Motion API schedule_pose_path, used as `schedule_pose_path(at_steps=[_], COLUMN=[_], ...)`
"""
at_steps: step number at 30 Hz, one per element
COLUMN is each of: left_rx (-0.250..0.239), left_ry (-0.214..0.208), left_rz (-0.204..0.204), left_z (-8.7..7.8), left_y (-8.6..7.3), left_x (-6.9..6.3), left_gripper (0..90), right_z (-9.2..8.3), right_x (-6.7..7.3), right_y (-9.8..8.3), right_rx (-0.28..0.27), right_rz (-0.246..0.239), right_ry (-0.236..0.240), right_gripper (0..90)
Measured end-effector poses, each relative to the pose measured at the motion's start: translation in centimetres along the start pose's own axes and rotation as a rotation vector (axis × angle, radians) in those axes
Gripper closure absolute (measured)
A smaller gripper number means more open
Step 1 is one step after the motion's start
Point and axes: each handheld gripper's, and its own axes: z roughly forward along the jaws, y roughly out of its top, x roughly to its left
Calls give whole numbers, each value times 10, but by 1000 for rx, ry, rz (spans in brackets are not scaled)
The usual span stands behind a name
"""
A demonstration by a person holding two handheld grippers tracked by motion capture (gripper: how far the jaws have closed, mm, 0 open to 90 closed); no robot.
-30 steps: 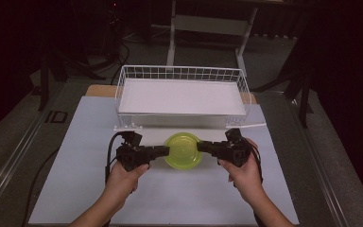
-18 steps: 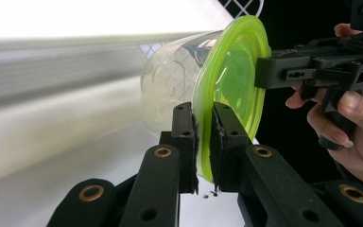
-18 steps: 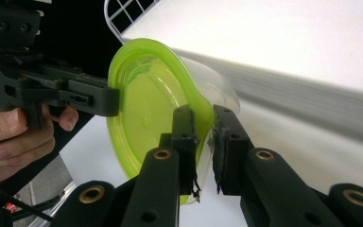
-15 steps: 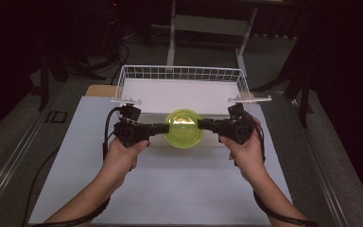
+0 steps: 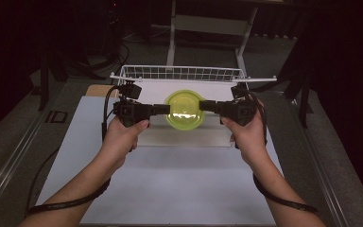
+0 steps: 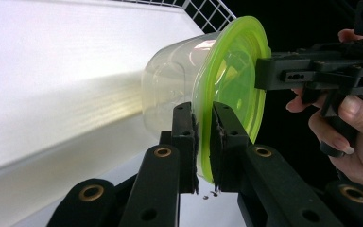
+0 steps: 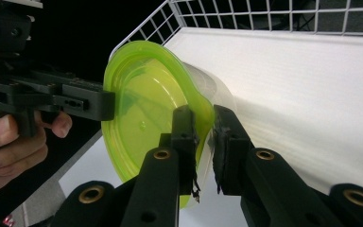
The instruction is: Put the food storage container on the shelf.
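Raised since earlier, the round clear container (image 5: 185,111) with glossy green lid (image 6: 231,90) hangs, seemingly level, rim clamped by left gripper (image 5: 166,109) and right gripper (image 5: 203,106).

- Lidded container (image 5: 185,109) betw. left gripper (image 5: 164,109) and right gripper (image 5: 204,106), held at opp. rim edges, above table (image 5: 170,189).
- Wire basket (image 5: 179,73) behind container, at far end of table.
- Hands nearer the person than grippers, L and R.
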Motion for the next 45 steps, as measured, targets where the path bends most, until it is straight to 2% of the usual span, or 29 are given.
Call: schedule_pose_path(at_steps=[5, 11, 19, 22, 26, 27, 29, 30, 33, 35, 36, 37, 38, 39, 41, 44, 45], left_rx=[13, 19, 38, 44, 44, 43, 54, 58, 49, 48, 41, 31, 31, -2, -33, -41, -35], left_ry=[20, 34, 11, 7, -22, -17, 19, 17, 25, 36, 53, 46, 46, 55, 57, 55, 52], left_rz=[2, -9, -46, -47, -70, -75, -69, -75, -82, -77, -71, -78, -78, -72, -61, -61, -60], left_z=[6, 15, 26, 28, 30, 30, 35, 37, 41, 42, 42, 41, 41, 36, 32, 30, 32], left_y=[13, 21, 29, 32, 35, 36, 36, 35, 35, 34, 34, 33, 33, 33, 33, 35, 36], left_x=[1, 11, 24, 26, 33, 34, 36, 37, 38, 37, 37, 38, 38, 38, 37, 38, 38], left_gripper=[821, 820, 819, 818, 809, 801, 720, 718, 723, 722, 722, 721, 715, 673, 655, 656, 656], right_z=[4, 14, 22, 23, 26, 27, 31, 33, 36, 37, 37, 37, 37, 36, 35, 34, 35], right_x=[-8, -18, -28, -29, -36, -37, -40, -42, -45, -44, -45, -47, -47, -49, -49, -50, -52], right_y=[7, 16, 22, 22, 30, 31, 33, 34, 41, 45, 47, 47, 47, 48, 50, 52, 53], right_rx=[-1, 14, 36, 34, 61, 65, 76, 77, 87, 91, 92, 94, 94, 111, 116, 125, 118], right_rz=[17, 39, 54, 62, 103, 107, 134, 143, 168, 159, 177, 201, 201, 234, 221, 213, 225], right_ry=[-8, -32, -65, -61, -43, -47, -55, -65, -73, -97, -86, -68, -68, -42, -54, -60, -84], right_gripper=[803, 800, 798, 798, 796, 794, 790, 791, 794, 795, 799, 801, 801, 804, 804, 797, 720])
